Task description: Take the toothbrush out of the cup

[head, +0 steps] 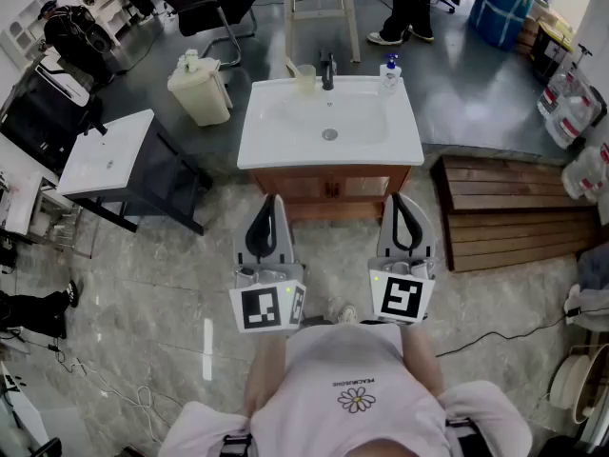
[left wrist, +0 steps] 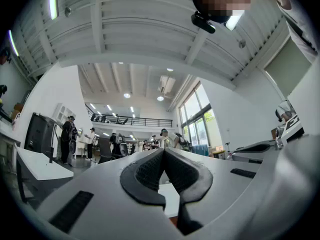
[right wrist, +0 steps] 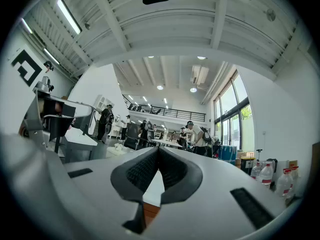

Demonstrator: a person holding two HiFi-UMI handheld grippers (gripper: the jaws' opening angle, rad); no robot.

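Clenched and empty: left grey two-jaw gripper [head: 271,203], right grey two-jaw gripper [head: 398,200]. Well ahead, nearer the left: translucent plastic cup [head: 305,82] on white basin [head: 276,122] rim, pale toothbrush [head: 291,66] inside, seemingly leaning leftward.

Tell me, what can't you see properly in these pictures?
- The toothbrush in the cup: head view, too small to show its bristles.
- The same cup, both gripper views: hidden behind the left gripper and the right gripper, both shut and empty.
- The soap bottle label: head view, too small to read.
- The person behind the sink: head view, cut off by the top edge.
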